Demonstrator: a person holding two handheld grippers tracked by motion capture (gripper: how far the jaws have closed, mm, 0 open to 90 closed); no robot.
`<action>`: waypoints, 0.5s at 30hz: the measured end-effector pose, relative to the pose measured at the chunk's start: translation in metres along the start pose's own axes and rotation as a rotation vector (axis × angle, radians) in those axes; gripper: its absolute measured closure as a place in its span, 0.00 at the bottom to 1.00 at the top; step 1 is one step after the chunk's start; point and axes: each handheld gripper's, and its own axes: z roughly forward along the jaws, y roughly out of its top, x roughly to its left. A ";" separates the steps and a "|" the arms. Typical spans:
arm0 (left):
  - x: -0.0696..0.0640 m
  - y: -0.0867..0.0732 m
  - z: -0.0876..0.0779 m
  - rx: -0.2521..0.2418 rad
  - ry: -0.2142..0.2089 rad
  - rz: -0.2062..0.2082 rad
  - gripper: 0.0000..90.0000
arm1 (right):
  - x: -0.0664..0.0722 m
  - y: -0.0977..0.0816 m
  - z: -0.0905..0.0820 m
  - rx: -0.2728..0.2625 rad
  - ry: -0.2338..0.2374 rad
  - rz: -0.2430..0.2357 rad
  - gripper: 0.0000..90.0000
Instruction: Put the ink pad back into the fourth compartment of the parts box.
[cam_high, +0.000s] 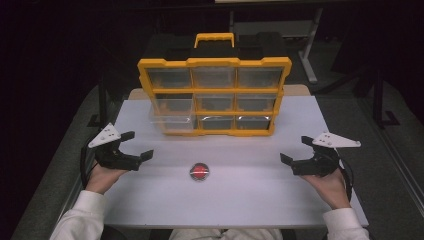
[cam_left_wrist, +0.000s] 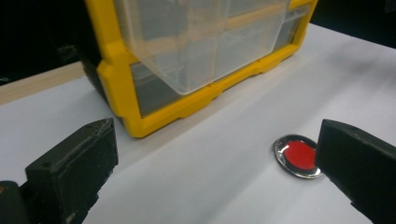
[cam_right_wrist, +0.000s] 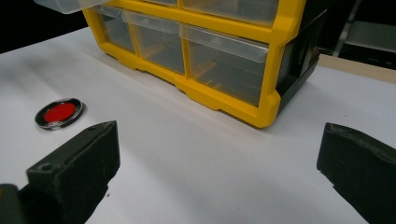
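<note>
Two grippers, yours: left gripper (cam_high: 136, 145) and right gripper (cam_high: 296, 149), jaws spread, empty, flanking red disc (cam_high: 199, 171) mid-table. One clear drawer (cam_high: 172, 121) juts from yellow organizer (cam_high: 214, 96), likely awaiting disc.

A white table (cam_high: 150, 205) carries a yellow organizer box (cam_high: 215, 95) standing upright at its far edge, near the middle. The box has a yellow handle (cam_high: 214, 38) on top and three rows of clear drawers. The middle-left drawer (cam_high: 172, 117) is pulled partway out. A small round disc (cam_high: 199, 171), red inside a shiny rim, lies flat near the table's center, well apart from the box.
</note>
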 end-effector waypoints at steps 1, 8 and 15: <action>-0.001 0.001 0.002 0.008 -0.005 0.005 0.00 | 0.000 0.000 0.000 0.000 0.001 0.001 0.00; -0.009 0.006 0.011 0.043 -0.030 0.039 0.00 | 0.000 0.000 0.001 0.005 0.008 -0.007 0.00; -0.020 0.010 0.019 0.053 -0.072 0.078 0.00 | 0.001 -0.001 0.001 0.008 0.008 -0.008 0.00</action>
